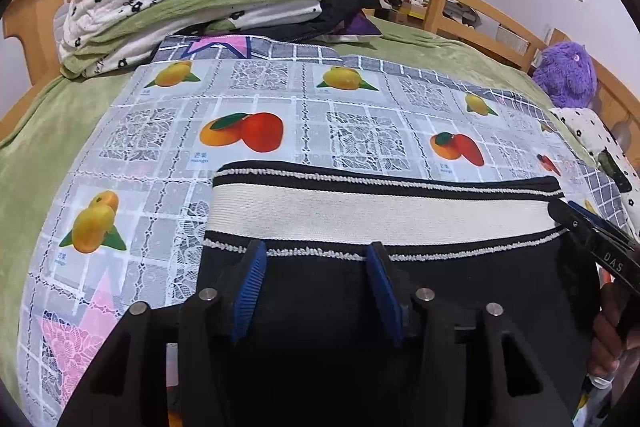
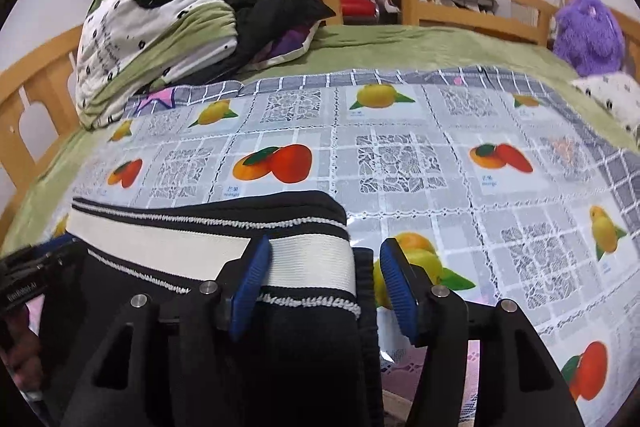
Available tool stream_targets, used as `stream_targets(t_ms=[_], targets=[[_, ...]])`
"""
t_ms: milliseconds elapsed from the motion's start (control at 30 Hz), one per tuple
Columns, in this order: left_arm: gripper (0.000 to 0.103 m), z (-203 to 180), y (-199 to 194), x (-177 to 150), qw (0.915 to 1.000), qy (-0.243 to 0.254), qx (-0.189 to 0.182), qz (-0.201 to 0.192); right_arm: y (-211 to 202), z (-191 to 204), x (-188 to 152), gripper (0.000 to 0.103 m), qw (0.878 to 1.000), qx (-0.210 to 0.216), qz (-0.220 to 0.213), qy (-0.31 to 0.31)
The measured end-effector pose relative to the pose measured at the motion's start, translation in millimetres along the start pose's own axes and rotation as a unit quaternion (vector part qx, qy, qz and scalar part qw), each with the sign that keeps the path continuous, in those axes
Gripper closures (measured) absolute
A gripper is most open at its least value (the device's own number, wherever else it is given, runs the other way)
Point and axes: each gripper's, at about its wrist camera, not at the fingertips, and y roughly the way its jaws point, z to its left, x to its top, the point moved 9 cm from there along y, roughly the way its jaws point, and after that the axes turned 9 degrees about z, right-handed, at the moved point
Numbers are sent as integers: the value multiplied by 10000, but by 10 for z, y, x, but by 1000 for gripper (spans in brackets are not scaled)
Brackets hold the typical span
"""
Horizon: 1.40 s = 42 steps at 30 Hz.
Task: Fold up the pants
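Pants [image 1: 360,307] flat; waistband [image 1: 380,215] crosswise, facing far side (legs nearward).

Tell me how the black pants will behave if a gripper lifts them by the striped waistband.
The black pants are soft knit lying flat, so they would likely droop rather than hold shape. The waistband looks thick and ribbed, probably giving firmer purchase. The glossy fruit-print tablecloth beneath looks smooth, so a push may slide them. Both the left gripper and right gripper stand open.
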Motion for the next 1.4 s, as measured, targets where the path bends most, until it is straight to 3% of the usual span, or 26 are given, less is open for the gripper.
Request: stream_targets(t_ms=[267, 467, 633, 800, 900, 1033, 1233, 1300, 1400], targets=[[51, 1, -58, -6, 9999, -17, -160, 30, -62, 58, 3, 47, 9992, -264, -99, -278], [51, -57, -180, -184, 9993, 141, -306, 160, -234, 134, -125, 47, 9966, -438, -162, -680], [51, -157, -301, -557, 9968, 295, -547, 502, -439, 150, -531, 49, 9940, -462, 25, -988], [51, -186, -539, -1077, 9940, 958, -162, 511, -754, 50, -935, 49, 9961, -292, 193, -812], [49, -149, -794, -1360, 9926, 1169, -127, 317, -849, -4, -1160, 49, 9954, -332, 291, -846], [47, -14, -1040, -1668, 9939, 1037, -192, 320, -987, -74, -1491, 49, 9956, -378, 451, -727], [47, 226, -1047, -2202, 9947, 708, -97, 744, -1247, -149, -1765, 49, 9970, -393, 493, -453], [47, 251, -1125, -2239, 9965, 672, 90, 487, -1308, -170, -1780, 49, 9974, -421, 446, -379], [47, 265, -1148, -2189, 9977, 563, 70, 384, -1383, -176, -1743, 49, 9981, -415, 341, -300]])
